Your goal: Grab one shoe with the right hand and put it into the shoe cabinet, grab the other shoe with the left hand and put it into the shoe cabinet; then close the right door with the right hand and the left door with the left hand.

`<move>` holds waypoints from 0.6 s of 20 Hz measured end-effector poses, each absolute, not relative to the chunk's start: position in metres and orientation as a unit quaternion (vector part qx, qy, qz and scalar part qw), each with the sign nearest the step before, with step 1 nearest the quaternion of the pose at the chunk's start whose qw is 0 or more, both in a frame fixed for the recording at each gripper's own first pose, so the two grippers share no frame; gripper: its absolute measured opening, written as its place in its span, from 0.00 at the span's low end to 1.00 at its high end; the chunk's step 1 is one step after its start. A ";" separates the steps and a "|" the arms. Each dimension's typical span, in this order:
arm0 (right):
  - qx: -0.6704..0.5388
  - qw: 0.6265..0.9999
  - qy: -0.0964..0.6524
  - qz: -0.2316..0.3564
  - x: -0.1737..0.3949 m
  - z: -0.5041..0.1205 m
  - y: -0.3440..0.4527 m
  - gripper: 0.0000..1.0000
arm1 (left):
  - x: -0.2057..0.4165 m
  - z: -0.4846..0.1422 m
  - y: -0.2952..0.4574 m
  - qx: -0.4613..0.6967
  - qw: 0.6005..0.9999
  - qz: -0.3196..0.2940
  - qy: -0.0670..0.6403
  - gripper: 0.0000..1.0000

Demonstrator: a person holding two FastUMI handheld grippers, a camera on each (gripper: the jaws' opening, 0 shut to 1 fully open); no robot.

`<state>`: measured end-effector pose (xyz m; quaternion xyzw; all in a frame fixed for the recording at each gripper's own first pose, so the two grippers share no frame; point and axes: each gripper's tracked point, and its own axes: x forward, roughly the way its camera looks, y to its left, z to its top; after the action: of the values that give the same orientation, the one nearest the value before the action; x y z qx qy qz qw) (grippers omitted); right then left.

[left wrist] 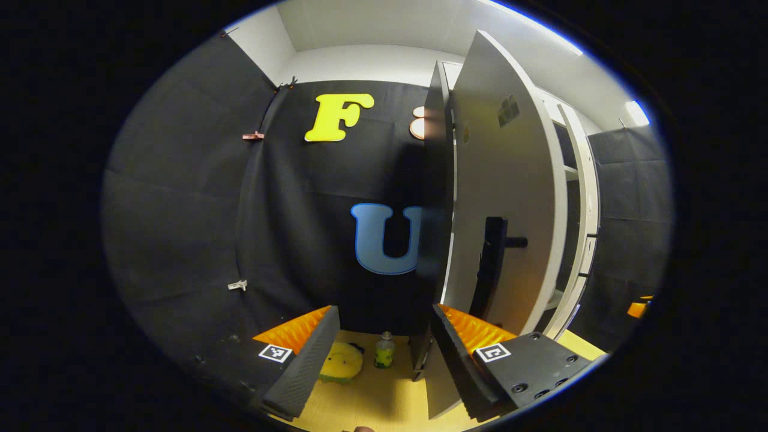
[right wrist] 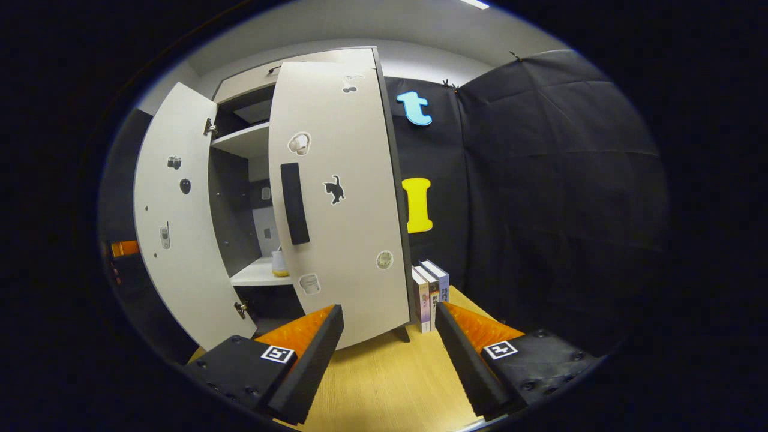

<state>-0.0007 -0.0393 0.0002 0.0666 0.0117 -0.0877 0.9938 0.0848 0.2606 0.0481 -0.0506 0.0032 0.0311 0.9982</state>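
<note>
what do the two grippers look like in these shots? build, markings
Both match: the left gripper and right gripper each have two long wedge-shaped fingers with ribbed inner faces, on dark blocky bodies with round screw holes. Each finger base carries a small square black-and-white marker tag. No cables or sleeves visible.

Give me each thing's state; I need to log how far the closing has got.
Left door: open.
Right door: partly open.
Left hand-held gripper: open, holding nothing.
Right hand-held gripper: open, holding nothing.
Books: upright beside the cabinet.
Bottle: upright.
</note>
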 end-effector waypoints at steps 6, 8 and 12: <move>0.061 0.995 0.026 -0.071 -0.009 -0.011 -0.021 0.99 | 0.114 0.063 0.249 -0.066 0.998 -0.003 -0.002 0.95; 0.055 0.996 0.025 -0.067 -0.007 -0.011 -0.021 0.98 | 0.118 0.066 0.250 -0.076 0.997 -0.010 -0.004 0.95; 0.050 0.996 0.032 -0.061 -0.002 -0.019 -0.025 0.99 | 0.118 0.066 0.236 -0.087 0.996 -0.024 0.005 0.94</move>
<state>-0.0022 -0.0248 -0.0189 0.0500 0.0324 -0.0611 0.9964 0.1184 0.2360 0.0656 -0.0873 0.0055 -0.0235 0.9959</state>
